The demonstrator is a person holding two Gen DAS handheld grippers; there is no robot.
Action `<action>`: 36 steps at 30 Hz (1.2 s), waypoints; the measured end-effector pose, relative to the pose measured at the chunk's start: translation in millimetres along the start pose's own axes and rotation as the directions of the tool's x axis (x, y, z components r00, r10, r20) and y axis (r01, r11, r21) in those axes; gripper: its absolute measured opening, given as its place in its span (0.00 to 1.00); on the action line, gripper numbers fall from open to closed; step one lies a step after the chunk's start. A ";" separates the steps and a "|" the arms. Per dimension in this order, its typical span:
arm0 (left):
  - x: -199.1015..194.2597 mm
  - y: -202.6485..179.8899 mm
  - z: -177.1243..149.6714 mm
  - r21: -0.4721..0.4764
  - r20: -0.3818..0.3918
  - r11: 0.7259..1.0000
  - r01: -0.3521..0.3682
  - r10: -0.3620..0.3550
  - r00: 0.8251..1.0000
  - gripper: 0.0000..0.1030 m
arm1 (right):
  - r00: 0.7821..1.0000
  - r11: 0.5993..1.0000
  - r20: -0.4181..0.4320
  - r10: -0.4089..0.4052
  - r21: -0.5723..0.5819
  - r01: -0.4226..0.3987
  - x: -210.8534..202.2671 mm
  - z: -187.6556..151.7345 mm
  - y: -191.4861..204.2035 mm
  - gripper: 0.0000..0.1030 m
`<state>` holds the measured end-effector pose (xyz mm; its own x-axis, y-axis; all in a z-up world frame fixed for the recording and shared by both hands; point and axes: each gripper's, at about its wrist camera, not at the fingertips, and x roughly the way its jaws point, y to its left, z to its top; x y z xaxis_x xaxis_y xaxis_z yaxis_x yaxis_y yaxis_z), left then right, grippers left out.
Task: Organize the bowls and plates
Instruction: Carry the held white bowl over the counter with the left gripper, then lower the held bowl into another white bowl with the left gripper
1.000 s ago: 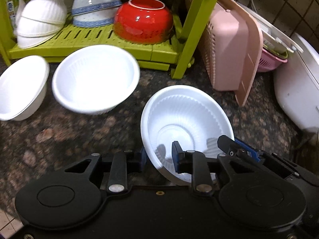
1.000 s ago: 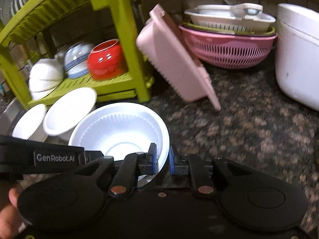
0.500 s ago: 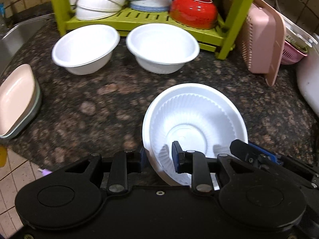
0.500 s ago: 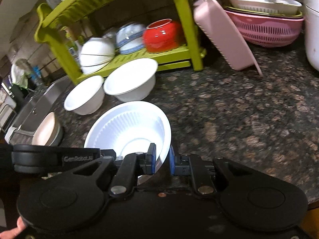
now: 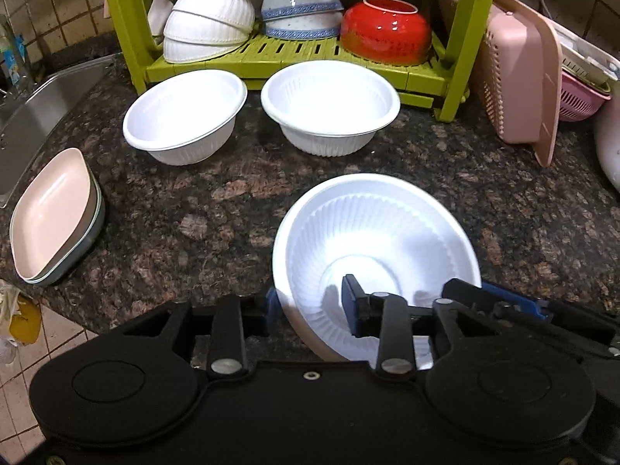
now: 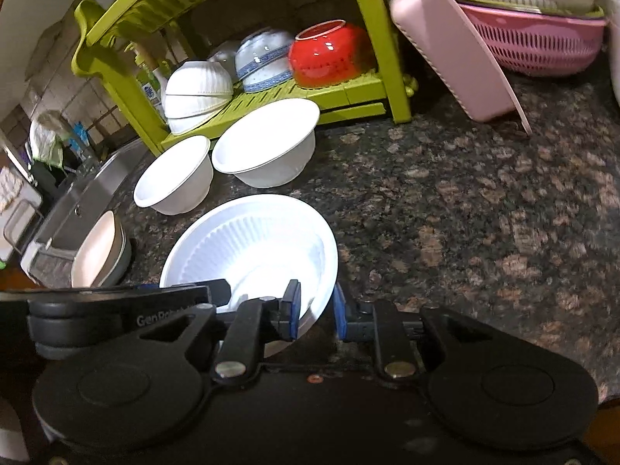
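Observation:
A white ribbed bowl (image 5: 372,240) is held tilted over the front of the dark granite counter (image 5: 193,201). My left gripper (image 5: 310,306) is shut on its near left rim, one finger outside and one inside. My right gripper (image 6: 316,310) is shut on the near right rim of the same bowl (image 6: 252,240). Two more white bowls (image 5: 182,116) (image 5: 329,104) stand side by side before the green rack (image 5: 294,62). On the rack lie stacked white bowls (image 5: 205,19), a blue-and-white bowl (image 5: 300,7) and a red bowl (image 5: 387,31).
Stacked pink square plates (image 5: 50,213) lie at the counter's left edge beside a steel sink (image 5: 35,108). A pink basket (image 5: 515,73) leans against the rack's right post, with a pink colander (image 6: 542,42) behind it. The counter's front edge drops to a tiled floor.
Both grippers have pulled back from the rack with the bowl held between them. More of the counter, the two other bowls and the pink plates have come into view.

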<state>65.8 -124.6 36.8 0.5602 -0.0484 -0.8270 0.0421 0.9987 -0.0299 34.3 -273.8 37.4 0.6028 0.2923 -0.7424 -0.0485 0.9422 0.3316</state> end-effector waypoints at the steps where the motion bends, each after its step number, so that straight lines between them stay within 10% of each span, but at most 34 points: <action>1: 0.5 -0.4 0.5 0.002 0.000 1.000 0.002 -0.002 1.000 0.46 | 1.000 1.000 0.005 -0.003 -0.010 0.003 0.1 0.2 1.2 0.25; 27: 0.4 19.9 0.6 -0.058 0.055 0.998 -0.029 0.032 0.998 0.47 | 0.993 0.999 0.111 -0.041 0.041 0.036 -5.1 10.7 -2.8 0.32; 36: -54.2 55.9 28.3 -0.238 0.215 0.971 -0.031 0.084 0.973 0.48 | 0.962 0.993 0.251 -0.102 0.087 0.083 -21.6 18.4 -14.1 0.33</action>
<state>61.2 -66.7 95.8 0.7262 0.0330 -0.6867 -0.1734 0.9753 -0.1366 36.6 -296.4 59.5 0.7853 0.1437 -0.6022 0.0709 0.9454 0.3181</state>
